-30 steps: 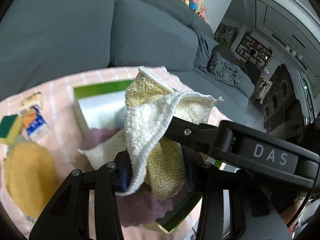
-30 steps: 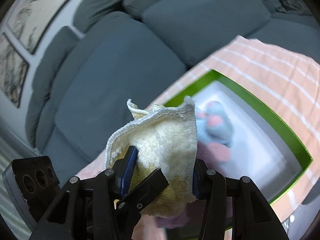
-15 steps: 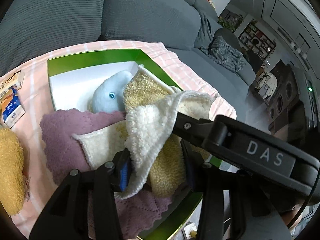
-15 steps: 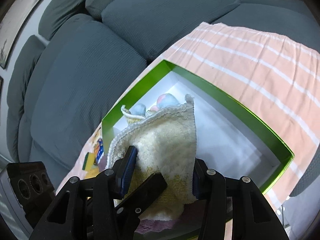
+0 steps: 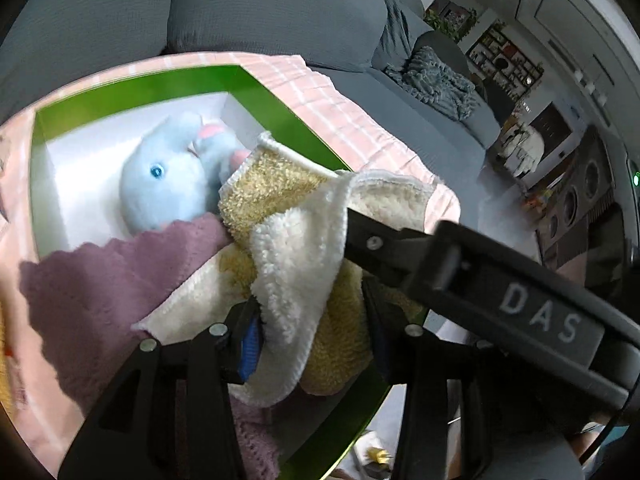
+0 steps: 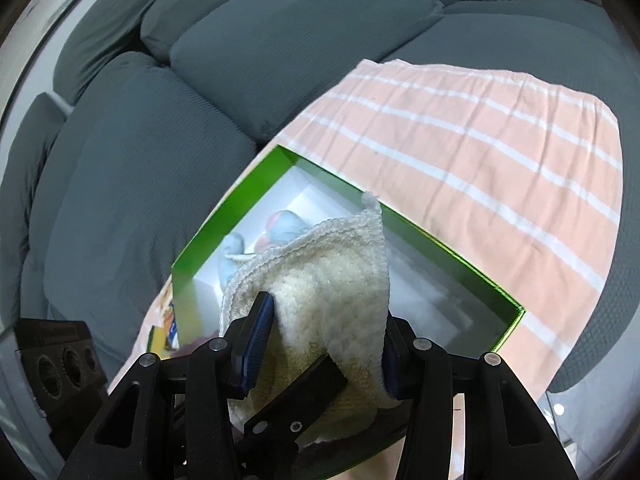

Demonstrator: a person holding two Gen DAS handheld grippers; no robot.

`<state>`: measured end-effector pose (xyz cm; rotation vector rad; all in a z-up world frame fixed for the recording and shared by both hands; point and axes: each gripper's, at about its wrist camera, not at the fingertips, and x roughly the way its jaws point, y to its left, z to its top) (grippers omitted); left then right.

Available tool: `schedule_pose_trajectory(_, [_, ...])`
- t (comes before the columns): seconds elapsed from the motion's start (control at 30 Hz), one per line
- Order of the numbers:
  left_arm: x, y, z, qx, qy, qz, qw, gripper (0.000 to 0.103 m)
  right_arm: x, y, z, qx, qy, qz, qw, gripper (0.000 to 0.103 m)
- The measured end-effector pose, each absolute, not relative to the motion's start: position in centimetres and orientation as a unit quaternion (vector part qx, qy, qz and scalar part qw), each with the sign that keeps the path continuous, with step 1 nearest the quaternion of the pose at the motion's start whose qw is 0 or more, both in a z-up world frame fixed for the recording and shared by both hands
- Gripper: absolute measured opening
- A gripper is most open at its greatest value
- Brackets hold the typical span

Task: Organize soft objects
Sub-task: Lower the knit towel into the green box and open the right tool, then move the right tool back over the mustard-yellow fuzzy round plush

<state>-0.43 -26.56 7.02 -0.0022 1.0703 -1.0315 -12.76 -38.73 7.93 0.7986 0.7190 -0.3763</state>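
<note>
Both grippers are shut on one cream and yellow towel, held over the green box with a white inside. My left gripper grips its lower fold. My right gripper grips the same towel, and its finger crosses the left wrist view. A blue plush toy lies in the box's far corner and peeks out behind the towel in the right wrist view. A purple cloth lies in the box under the towel.
The box stands on a pink striped cloth over a table. A grey sofa runs behind it. A yellow item and small packets lie left of the box.
Both grippers have moved with the towel over the box and lower into it. The blue plush toy and the box's white inside have come closer. Both jaws stay shut.
</note>
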Motion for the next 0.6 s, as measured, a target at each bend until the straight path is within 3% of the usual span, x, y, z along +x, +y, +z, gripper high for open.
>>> schedule_pose_trajectory(0.1, [-0.4, -26.7, 6.7, -0.010, 0.495, -0.473, 0.729, 0.043, -12.9, -39.0, 7.9, 0.376, 0.341, -0.185, 0.841, 0.051])
schedule_pose_trajectory(0.3, [-0.9, -26.9, 6.8, 0.007, 0.487, -0.472, 0.735, 0.058, -12.7, -38.8, 8.1, 0.354, 0.361, -0.214, 0.836, 0.051])
schedule_pose_trajectory(0.33, [-1.1, -26.5, 7.2, 0.006, 0.482, -0.474, 0.737, 0.063, -12.8, -38.7, 8.2, 0.353, 0.360, -0.216, 0.836, 0.053])
schedule_pose_trajectory(0.4, [-1.3, -26.0, 7.7, 0.005, 0.473, -0.475, 0.742, 0.070, -13.2, -38.6, 8.8, 0.346, 0.351, -0.227, 0.840, 0.071])
schedule_pose_trajectory(0.43, [-1.4, -25.6, 8.2, 0.002, 0.466, -0.476, 0.746, 0.075, -13.4, -38.5, 9.1, 0.341, 0.346, -0.234, 0.842, 0.074])
schedule_pose_trajectory(0.6, [-2.5, -22.7, 11.2, 0.005, 0.421, -0.461, 0.782, 0.084, -14.5, -37.8, 10.9, 0.318, 0.323, -0.251, 0.855, 0.077])
